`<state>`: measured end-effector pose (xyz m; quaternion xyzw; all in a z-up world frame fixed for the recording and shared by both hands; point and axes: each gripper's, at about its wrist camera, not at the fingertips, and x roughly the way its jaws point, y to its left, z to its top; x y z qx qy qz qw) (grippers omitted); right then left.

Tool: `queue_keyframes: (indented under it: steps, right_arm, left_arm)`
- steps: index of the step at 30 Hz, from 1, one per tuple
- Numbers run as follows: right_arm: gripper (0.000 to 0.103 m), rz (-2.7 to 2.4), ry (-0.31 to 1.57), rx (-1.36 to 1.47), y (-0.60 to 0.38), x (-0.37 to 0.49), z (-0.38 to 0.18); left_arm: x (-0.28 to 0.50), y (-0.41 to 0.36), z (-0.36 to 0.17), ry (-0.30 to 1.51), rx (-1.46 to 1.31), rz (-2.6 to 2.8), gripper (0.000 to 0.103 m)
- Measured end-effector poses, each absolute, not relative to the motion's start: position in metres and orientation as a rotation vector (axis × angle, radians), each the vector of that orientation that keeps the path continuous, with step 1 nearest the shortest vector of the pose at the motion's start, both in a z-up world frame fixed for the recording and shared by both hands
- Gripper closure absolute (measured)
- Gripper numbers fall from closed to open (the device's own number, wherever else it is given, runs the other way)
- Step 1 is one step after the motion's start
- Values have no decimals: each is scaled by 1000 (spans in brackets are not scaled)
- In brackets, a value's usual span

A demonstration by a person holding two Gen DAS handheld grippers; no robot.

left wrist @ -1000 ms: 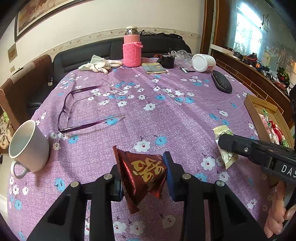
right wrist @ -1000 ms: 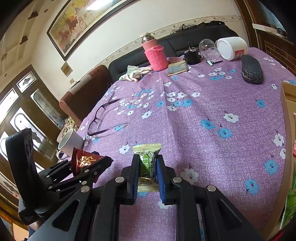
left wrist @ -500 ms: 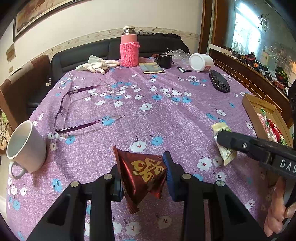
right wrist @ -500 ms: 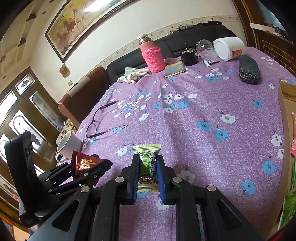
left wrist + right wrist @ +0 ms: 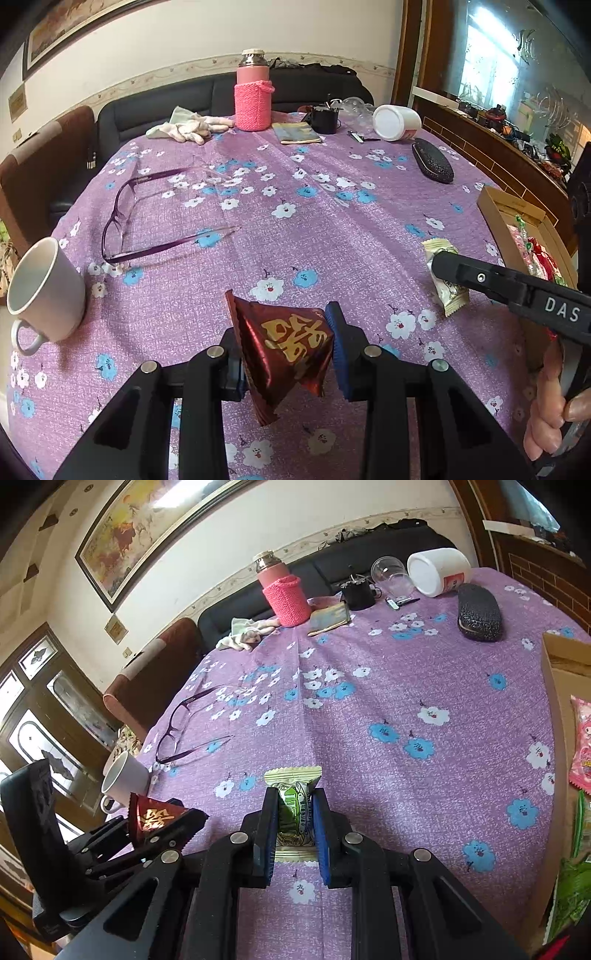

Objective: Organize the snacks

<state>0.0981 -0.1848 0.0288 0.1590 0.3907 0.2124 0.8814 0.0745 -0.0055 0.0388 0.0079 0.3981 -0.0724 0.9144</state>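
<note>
Carrying two wrapped snacks above the bench, one per gripper, toward the box.

Pinching a dark red foil triangular packet with gold lettering (image 5: 291, 350) in the left gripper (image 5: 288, 354), narrowly parted around its bulk; clamping a pale green-and-cream wrapped candy (image 5: 293, 806) in the right gripper (image 5: 294, 827), nearly pressed together. Holding both clear of the purple flowered cloth of the bench (image 5: 325, 221), probably for dropping into the open brown cardboard box of sweets (image 5: 495, 206) at the right edge.
</note>
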Motion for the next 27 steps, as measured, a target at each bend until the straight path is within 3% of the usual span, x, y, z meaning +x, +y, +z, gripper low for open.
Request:
queue_keyframes:
  steps: [11,27]
  right_arm:
    - [84,356,740,311,-196,91,43]
    - [84,254,618,285,-255,-6,88]
  left_arm:
    - [70,-1,46,755,19,-99,69]
    - [43,-18,67,575,147,-41,69]
